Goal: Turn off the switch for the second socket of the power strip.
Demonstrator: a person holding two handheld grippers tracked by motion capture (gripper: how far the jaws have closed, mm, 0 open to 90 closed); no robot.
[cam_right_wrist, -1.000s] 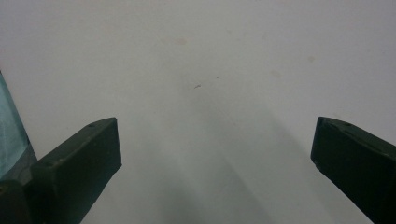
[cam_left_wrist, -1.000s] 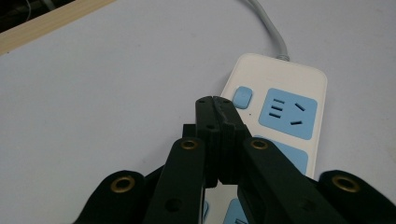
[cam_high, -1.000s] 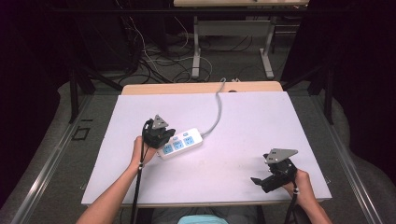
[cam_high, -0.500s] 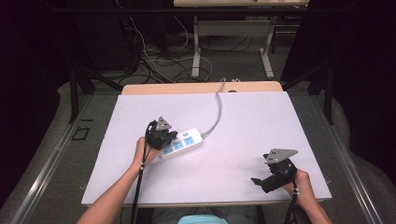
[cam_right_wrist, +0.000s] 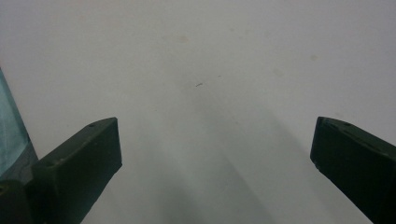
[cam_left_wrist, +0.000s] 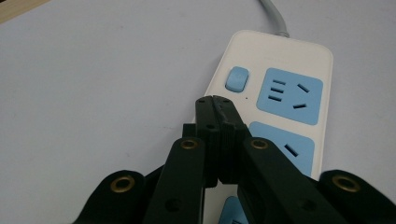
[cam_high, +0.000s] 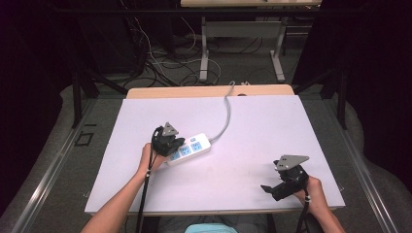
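Note:
A white power strip (cam_high: 190, 147) with blue sockets lies left of the table's middle, and its grey cable (cam_high: 225, 115) runs to the back edge. My left gripper (cam_high: 175, 144) hangs over the strip's left end, shut with nothing between its jaws. In the left gripper view its closed tips (cam_left_wrist: 215, 101) sit just short of the blue switch (cam_left_wrist: 236, 78), beside a blue socket (cam_left_wrist: 293, 95) on the strip (cam_left_wrist: 275, 51). My right gripper (cam_high: 271, 191) rests near the front right of the table. It stands wide open (cam_right_wrist: 215, 149) over bare white surface.
The white table top (cam_high: 262, 126) has a wooden strip (cam_high: 194, 91) along its back edge. Beyond it are a desk frame (cam_high: 204, 53) and loose cables (cam_high: 155, 68) on the floor. A bluish-green edge (cam_right_wrist: 9, 135) shows at the left of the right gripper view.
My left gripper has sunk very slightly over the strip's left end. The right gripper and the strip have stayed put.

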